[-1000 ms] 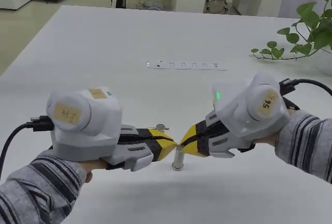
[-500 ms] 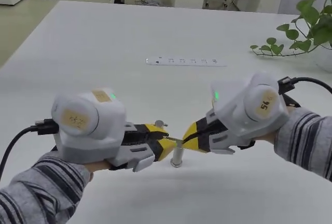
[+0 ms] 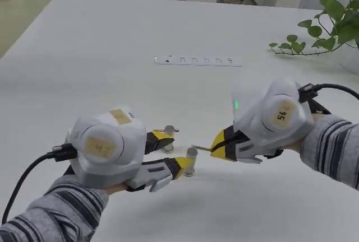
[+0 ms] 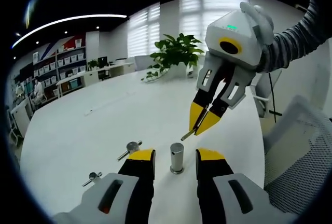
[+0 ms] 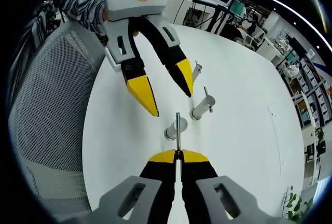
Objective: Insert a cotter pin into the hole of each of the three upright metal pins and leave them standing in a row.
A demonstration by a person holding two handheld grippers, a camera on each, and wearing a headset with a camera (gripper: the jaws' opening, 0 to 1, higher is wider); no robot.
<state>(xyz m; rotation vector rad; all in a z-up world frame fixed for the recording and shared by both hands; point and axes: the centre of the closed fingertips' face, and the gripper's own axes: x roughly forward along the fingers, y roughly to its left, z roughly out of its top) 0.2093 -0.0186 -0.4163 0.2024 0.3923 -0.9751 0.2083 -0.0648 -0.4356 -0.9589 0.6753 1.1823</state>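
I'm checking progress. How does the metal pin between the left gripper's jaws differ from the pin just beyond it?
The near pin is bare; the far pin has a fitted cotter crosswise near its top. The near pin sits between the jaws of the open left gripper, the right gripper aiming its held cotter pin at it; the far pin stands outside them. Both are upright cylinders.

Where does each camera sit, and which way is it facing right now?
Head view: on the headset, looking forward and down over the white table at the left gripper, right gripper and both striped sleeves.
Left gripper view: on the left gripper, looking along its open jaws at the bare metal pin; the right gripper faces it.
Right gripper view: on the right gripper, looking along its cotter pin toward the left gripper.
Shared: both gripper views show that pin.
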